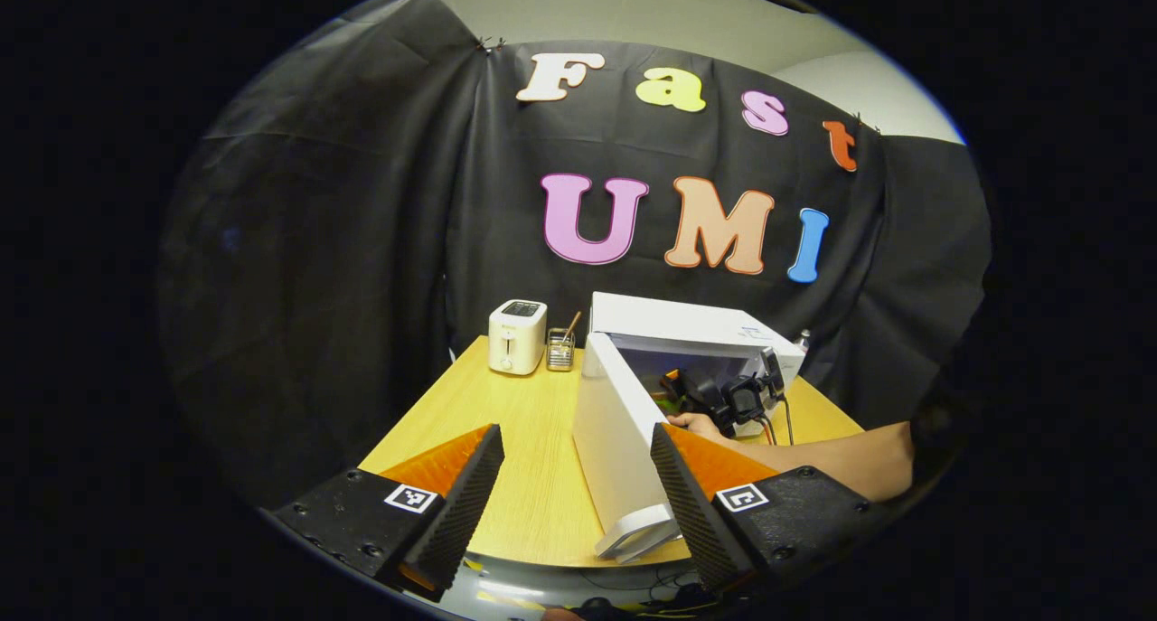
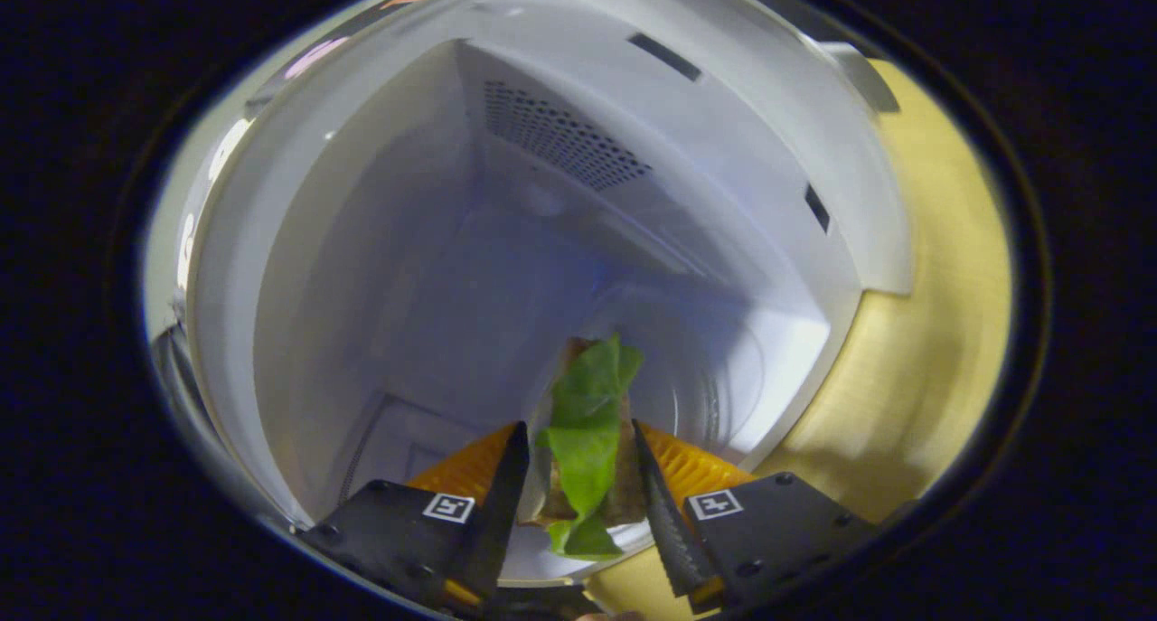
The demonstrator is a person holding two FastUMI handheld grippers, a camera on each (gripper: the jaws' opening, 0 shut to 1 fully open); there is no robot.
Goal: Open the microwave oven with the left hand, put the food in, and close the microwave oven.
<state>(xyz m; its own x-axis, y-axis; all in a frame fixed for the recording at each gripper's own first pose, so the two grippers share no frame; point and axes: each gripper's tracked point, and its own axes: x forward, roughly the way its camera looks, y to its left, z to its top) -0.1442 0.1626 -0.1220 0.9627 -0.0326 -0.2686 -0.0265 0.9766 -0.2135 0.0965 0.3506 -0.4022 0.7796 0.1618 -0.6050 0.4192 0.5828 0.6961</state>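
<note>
The white microwave (image 1: 673,324) stands on the wooden table with its door (image 1: 612,440) swung wide open toward me. In the left gripper view my left gripper (image 1: 575,433) is open and holds nothing, its fingers on either side of the door's edge, nearer than it. A hand holds my right gripper (image 1: 728,395) at the oven's mouth. In the right gripper view my right gripper (image 2: 578,433) is shut on a sandwich (image 2: 587,431) with green lettuce between bread slices. It hangs inside the white cavity (image 2: 407,268), just over the glass turntable (image 2: 714,368).
A white toaster (image 1: 517,336) and a small wire holder with sticks (image 1: 560,348) stand at the back left of the table (image 1: 506,422). A bare forearm (image 1: 841,458) reaches in from the right. The table's top (image 2: 940,332) lies beside the oven front.
</note>
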